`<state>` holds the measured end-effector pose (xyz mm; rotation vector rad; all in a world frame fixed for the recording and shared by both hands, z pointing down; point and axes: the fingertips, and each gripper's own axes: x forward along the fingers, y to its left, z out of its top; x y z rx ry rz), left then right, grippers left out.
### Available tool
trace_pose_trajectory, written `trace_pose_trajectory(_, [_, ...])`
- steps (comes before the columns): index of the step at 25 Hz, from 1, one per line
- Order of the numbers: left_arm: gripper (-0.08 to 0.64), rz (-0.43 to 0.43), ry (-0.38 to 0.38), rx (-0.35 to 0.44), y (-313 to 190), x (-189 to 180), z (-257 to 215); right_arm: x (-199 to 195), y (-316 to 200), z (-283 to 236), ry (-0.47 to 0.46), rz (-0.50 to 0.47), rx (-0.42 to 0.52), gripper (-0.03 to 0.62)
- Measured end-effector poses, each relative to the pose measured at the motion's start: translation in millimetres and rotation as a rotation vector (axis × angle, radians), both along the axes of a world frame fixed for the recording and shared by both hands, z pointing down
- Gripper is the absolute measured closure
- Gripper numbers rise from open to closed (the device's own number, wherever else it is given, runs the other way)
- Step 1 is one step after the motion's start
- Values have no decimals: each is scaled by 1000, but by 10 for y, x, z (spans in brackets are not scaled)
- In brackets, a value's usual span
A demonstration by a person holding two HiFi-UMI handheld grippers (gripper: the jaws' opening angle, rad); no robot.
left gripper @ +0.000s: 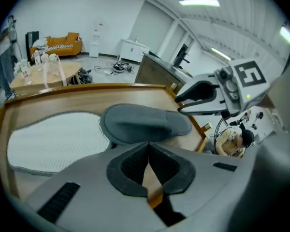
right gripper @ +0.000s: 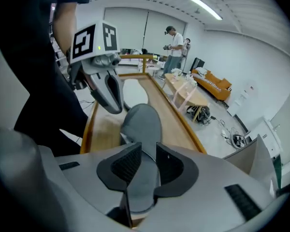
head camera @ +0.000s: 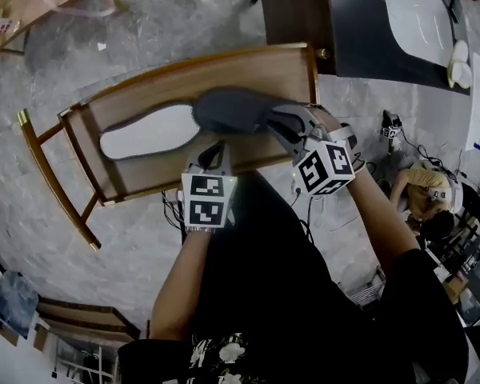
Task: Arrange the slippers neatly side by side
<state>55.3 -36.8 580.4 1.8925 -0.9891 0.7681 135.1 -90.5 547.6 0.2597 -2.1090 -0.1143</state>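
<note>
Wooden bench (head camera: 128,178): pale slipper (head camera: 148,132), sole up, at left; grey slipper (head camera: 232,109) overlapping its right end. Left gripper (head camera: 214,152): jaws together, empty. Right gripper (head camera: 286,128): jaws apart, grey slipper's end between them, ungripped.

Dark grey slipper (head camera: 232,109): matt, felt-like cloth. White slipper sole (head camera: 148,132): matt, finely ribbed. Long brown wooden bench (head camera: 248,62): smooth, lightly glossy varnish. Left gripper (left gripper: 148,146): matt grey plastic shell; pads (left gripper: 134,163) black, ribbed.

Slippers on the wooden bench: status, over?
Left tool shut, empty. Right tool open astride grey fabric slipper on brown wooden bench. Second slipper flipped, white ribbed sole up, against it. Nothing in the way.
</note>
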Motion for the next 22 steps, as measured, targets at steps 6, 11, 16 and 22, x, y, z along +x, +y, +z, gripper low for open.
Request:
trace_pose_trajectory(6, [555, -86, 46, -54, -158, 103, 193, 238, -120, 491, 106, 108, -81, 583])
trace_pose_trajectory(11, [535, -76, 27, -68, -261, 132, 301, 347, 14, 579, 115, 229, -132, 592])
trace_pose_trajectory(16, [527, -83, 9, -63, -320, 116, 338, 343, 35, 607, 109, 332, -165, 592])
trace_pose_trajectory(22, [495, -188, 81, -91, -447, 144, 310, 365, 33, 619, 83, 424, -226, 592])
